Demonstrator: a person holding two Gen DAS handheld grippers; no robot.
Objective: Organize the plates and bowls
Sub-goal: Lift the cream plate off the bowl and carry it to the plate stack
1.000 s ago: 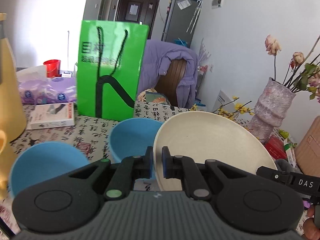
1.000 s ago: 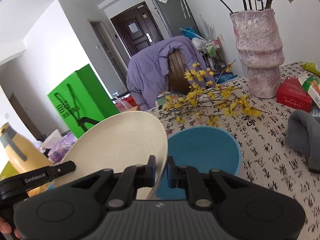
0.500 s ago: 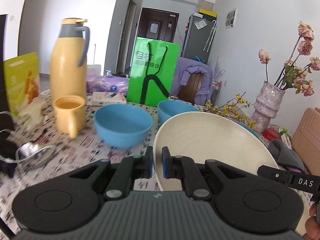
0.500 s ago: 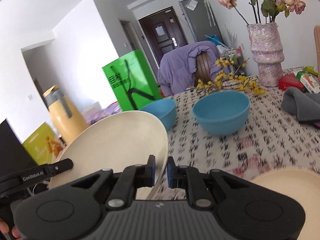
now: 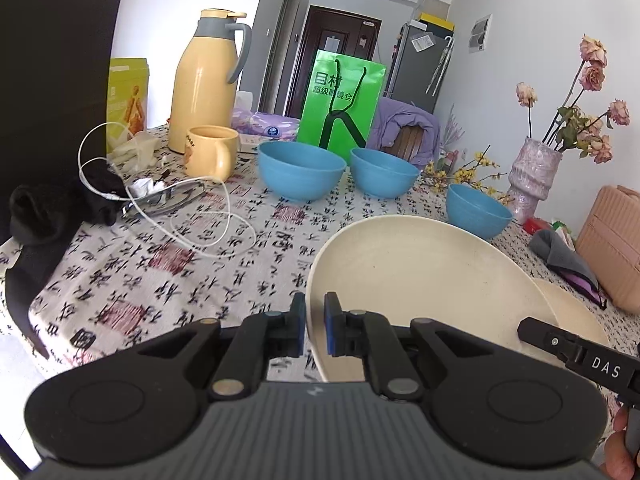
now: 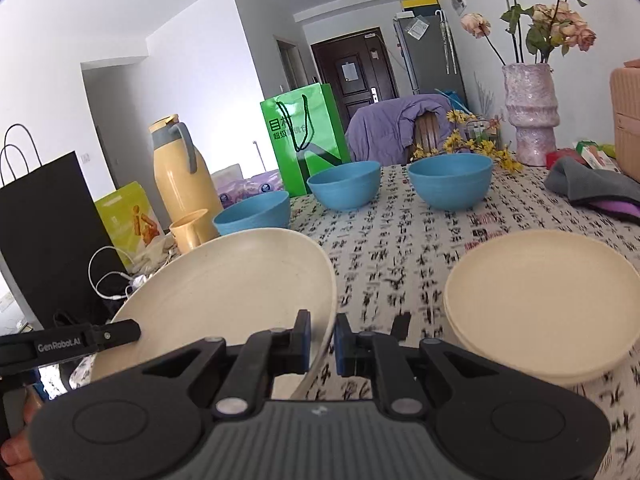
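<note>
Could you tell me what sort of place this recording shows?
Most likely a lived-in flat's dining area: a fridge by the front door, a jacket-draped chair, and a clothed table with bowls.

The left gripper [image 5: 314,330] pinches the near rim of a cream plate [image 5: 420,280], held tilted above the patterned bench [image 5: 160,264]. Beyond stand three blue bowls [image 5: 300,170], a yellow mug [image 5: 210,152] and a yellow thermos [image 5: 204,80].
</note>
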